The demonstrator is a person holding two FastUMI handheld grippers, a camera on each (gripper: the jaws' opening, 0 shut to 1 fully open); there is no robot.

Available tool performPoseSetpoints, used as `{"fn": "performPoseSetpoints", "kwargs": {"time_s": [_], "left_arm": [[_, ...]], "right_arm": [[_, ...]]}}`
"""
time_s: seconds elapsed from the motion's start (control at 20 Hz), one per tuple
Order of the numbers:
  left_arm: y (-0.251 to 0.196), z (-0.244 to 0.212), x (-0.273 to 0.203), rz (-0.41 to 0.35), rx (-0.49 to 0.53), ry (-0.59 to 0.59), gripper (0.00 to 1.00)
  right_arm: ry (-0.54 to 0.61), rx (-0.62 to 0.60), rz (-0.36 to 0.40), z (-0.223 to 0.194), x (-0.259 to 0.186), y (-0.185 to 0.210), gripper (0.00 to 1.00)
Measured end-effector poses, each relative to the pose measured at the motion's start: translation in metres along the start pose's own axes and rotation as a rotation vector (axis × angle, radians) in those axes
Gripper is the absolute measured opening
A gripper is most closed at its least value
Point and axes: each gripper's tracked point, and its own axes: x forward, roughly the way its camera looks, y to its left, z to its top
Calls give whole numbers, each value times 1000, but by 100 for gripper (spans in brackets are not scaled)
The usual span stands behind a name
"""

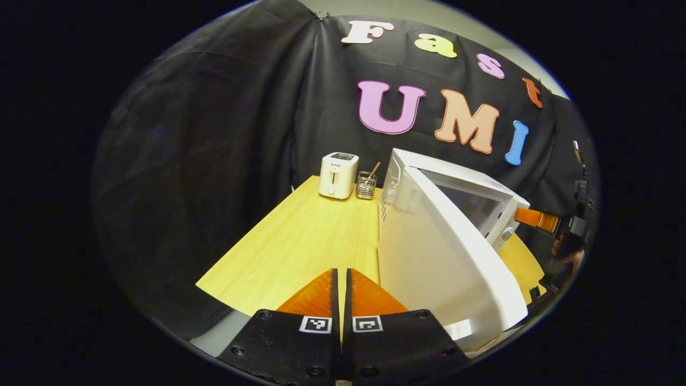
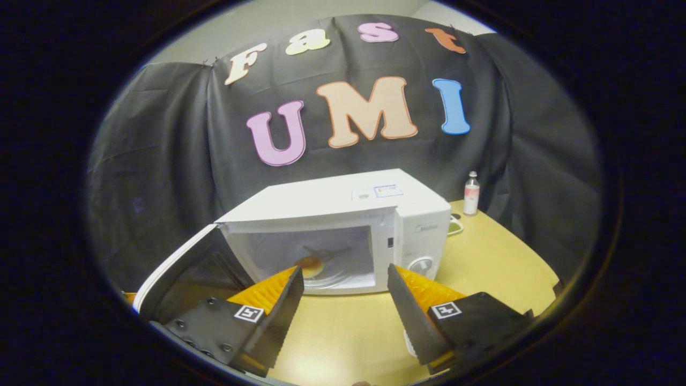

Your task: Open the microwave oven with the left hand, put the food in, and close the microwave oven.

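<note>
The microwave oven (image 2: 343,230) stands on the yellow wooden desk (image 2: 482,257) with its door (image 2: 177,273) swung wide open to the left in the right gripper view. Inside the lit cavity a small round brownish piece of food (image 2: 310,264) lies on the turntable, towards the left of the chamber. The control panel with its round knob (image 2: 422,265) sits at the right of the front.

In the left gripper view the white outer face of the open door (image 1: 445,252) fills the space just right of the left hand-held gripper (image 1: 341,276), and the oven body (image 1: 455,187) stands behind it.

The left hand-held gripper has its fingers pressed together with nothing between them, hanging over the desk (image 1: 300,236) just beside the door. The right hand-held gripper (image 2: 345,279) has its fingers wide apart and empty, held in front of the open cavity and clear of it. It also appears in the left gripper view, beyond the oven at the right edge (image 1: 536,219).

Farther off, a white toaster (image 1: 337,175) and a small clear glass with a stick in it (image 1: 366,184) stand at the far end of the desk, left of the oven. In the right gripper view a small bottle (image 2: 471,193) stands on the desk to the right of the oven, near the black cloth wall (image 2: 161,150).
</note>
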Motion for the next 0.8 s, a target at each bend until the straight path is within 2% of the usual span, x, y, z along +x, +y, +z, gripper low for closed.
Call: {"fn": "performPoseSetpoints", "kwargs": {"time_s": [0.2, 0.4, 0.8], "left_arm": [[-19, -8, -9, -31, -6, 14, 0], [-28, -11, -16, -21, -17, 11, 0], [-80, -15, -26, -58, -29, 9, 0]], "right_arm": [[-9, -7, -1, 8, -8, -10, 91], [-13, 10, 22, 15, -17, -15, 91], [-18, 13, -3, 36, -34, -67, 91]]}}
